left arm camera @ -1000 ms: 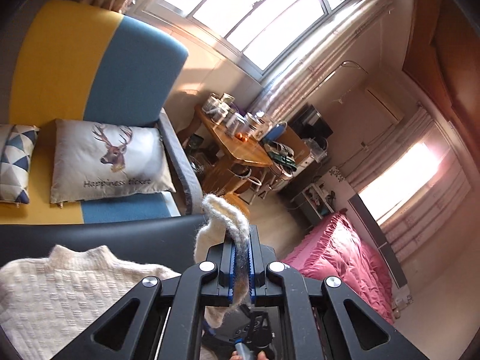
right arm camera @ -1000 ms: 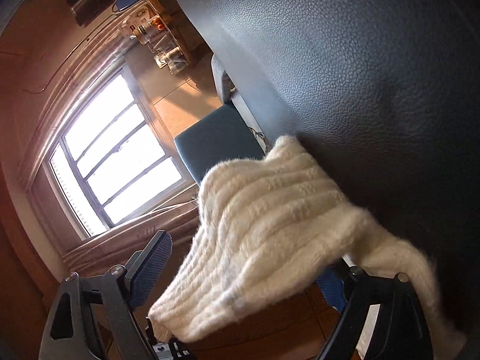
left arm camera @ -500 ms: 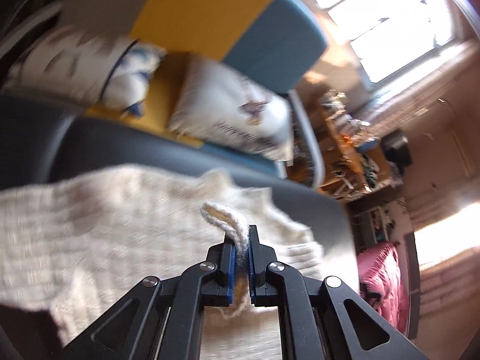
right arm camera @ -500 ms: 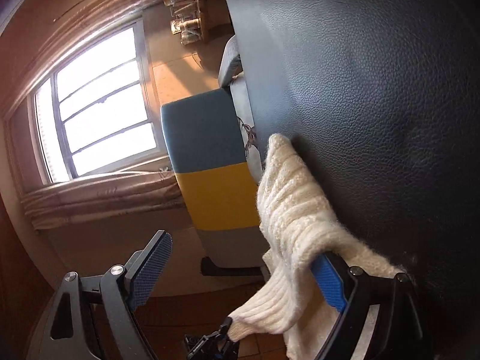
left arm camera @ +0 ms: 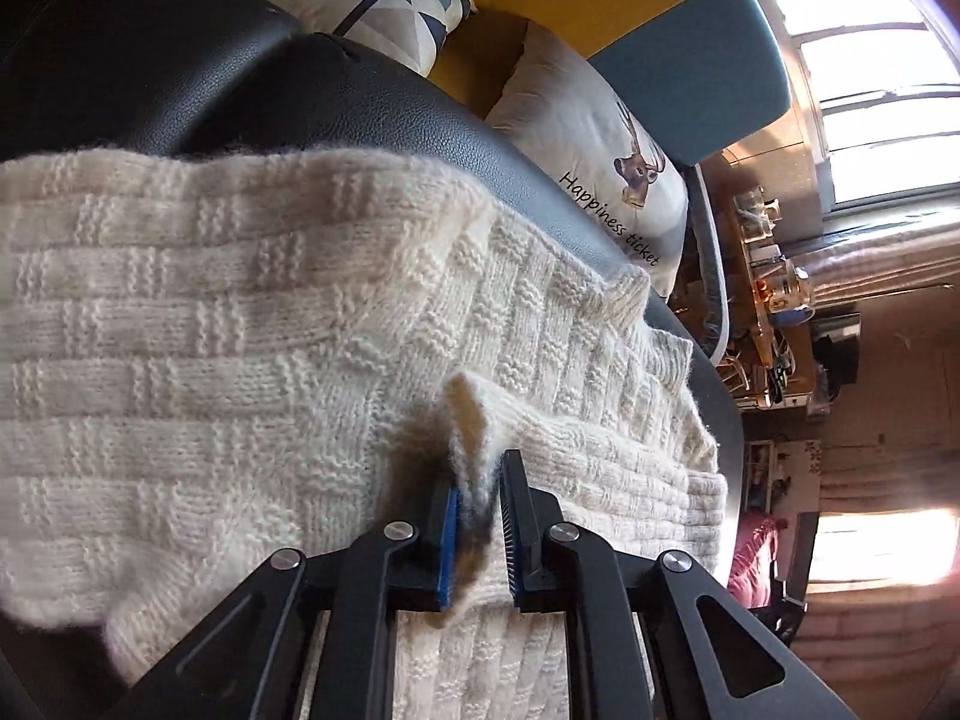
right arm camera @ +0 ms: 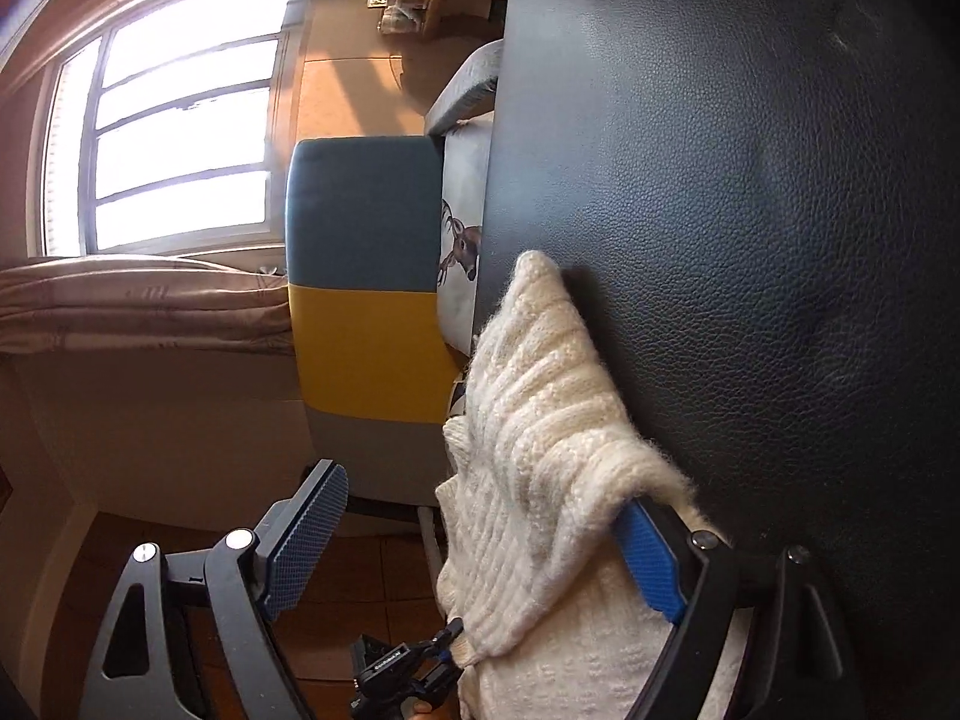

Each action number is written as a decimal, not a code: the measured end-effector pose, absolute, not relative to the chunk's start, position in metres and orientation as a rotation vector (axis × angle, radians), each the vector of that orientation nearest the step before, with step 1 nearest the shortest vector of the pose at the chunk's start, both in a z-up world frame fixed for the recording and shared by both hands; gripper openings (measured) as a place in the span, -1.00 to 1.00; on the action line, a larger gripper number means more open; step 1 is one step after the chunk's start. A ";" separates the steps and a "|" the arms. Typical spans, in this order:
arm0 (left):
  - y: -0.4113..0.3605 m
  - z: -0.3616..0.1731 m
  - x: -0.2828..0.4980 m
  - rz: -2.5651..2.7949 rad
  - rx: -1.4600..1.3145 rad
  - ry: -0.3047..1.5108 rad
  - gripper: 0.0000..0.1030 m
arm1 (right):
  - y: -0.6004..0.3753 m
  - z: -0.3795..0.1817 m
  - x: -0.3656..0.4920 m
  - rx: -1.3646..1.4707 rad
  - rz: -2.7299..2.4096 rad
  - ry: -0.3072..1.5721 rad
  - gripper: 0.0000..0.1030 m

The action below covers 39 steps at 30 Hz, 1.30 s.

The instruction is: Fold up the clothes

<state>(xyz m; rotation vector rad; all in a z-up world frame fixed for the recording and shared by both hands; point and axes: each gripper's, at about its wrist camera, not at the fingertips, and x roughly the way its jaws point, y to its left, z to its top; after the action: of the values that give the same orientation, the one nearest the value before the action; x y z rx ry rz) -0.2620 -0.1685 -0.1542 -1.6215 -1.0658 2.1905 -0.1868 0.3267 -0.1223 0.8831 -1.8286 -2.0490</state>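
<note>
Cream knit fills most of the left wrist view: the sweater (left arm camera: 252, 348) lies spread over a black leather surface (left arm camera: 336, 102), its basket-weave pattern running from the left edge toward the lower right. At the bottom centre the left gripper (left arm camera: 480, 531) has its blue-padded jaws drawn nearly together on a raised fold of the sweater; a narrow gap shows beside the right pad, so the pinch looks loose, though the blur there makes that hard to judge. Beyond the leather's far edge, upper right of the frame, sit a deer-print cushion (left arm camera: 606, 162), a triangle-patterned cushion (left arm camera: 390, 6) and a yellow and blue sofa back (left arm camera: 660, 18).

From the right wrist view, the right gripper (right arm camera: 480, 546) stands wide open, its pads well apart. An edge of the sweater (right arm camera: 540, 450) drapes over the right-hand pad at lower centre, resting on it rather than clamped. Bright window panes (right arm camera: 174, 120) occupy the upper left.
</note>
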 end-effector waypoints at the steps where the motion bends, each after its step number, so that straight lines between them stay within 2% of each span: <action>1: -0.167 -0.152 -0.263 2.202 -1.615 -1.039 -0.76 | 0.324 -0.120 -0.189 0.913 -2.082 -1.780 0.63; 4: -0.161 -0.140 -0.264 2.242 -1.576 -0.945 -0.85 | 0.316 -0.112 -0.194 1.000 -2.176 -1.627 0.38; 7: -0.154 -0.112 -0.266 2.291 -1.444 -0.903 -0.85 | 0.315 -0.105 -0.193 0.978 -2.213 -1.568 0.24; 9: -0.152 -0.103 -0.266 2.341 -1.431 -0.841 -0.85 | 0.314 -0.110 -0.192 0.981 -2.193 -1.573 0.24; 12: -0.157 -0.124 -0.269 2.382 -1.559 -0.772 -0.85 | 0.315 -0.125 -0.191 0.989 -2.114 -1.643 0.24; 16: -0.172 -0.147 -0.264 2.358 -1.621 -0.858 -0.84 | 0.328 -0.139 -0.182 0.897 -1.967 -1.849 0.24; 19: -0.179 -0.140 -0.262 2.342 -1.647 -0.953 -0.79 | 0.334 -0.146 -0.177 0.863 -1.909 -1.931 0.27; 22: -0.181 -0.117 -0.255 2.460 -1.612 -0.907 -0.78 | 0.333 -0.143 -0.175 0.863 -1.919 -1.906 0.28; 24: -0.176 -0.095 -0.244 2.481 -1.501 -0.938 -0.78 | 0.332 -0.139 -0.172 0.858 -1.933 -1.880 0.28; 27: -0.134 -0.072 -0.238 2.435 -1.399 -0.857 -0.78 | 0.327 -0.128 -0.168 0.865 -1.938 -1.807 0.31; 30: -0.066 -0.067 -0.241 2.347 -1.384 -0.680 -0.78 | 0.328 -0.116 -0.157 0.934 -1.985 -1.685 0.31; 35: 0.051 -0.086 -0.239 2.168 -1.401 -0.430 -0.78 | 0.351 -0.089 -0.161 1.013 -2.167 -1.444 0.31; 39: 0.104 -0.099 -0.236 2.103 -1.406 -0.358 -0.78 | 0.366 -0.084 -0.204 1.096 -2.225 -1.318 0.28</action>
<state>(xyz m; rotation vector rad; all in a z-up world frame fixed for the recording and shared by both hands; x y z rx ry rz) -0.2361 0.1040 -0.0990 -1.4056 -0.3579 2.1026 -0.2040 0.3660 -0.0841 1.0956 -1.3176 -2.2251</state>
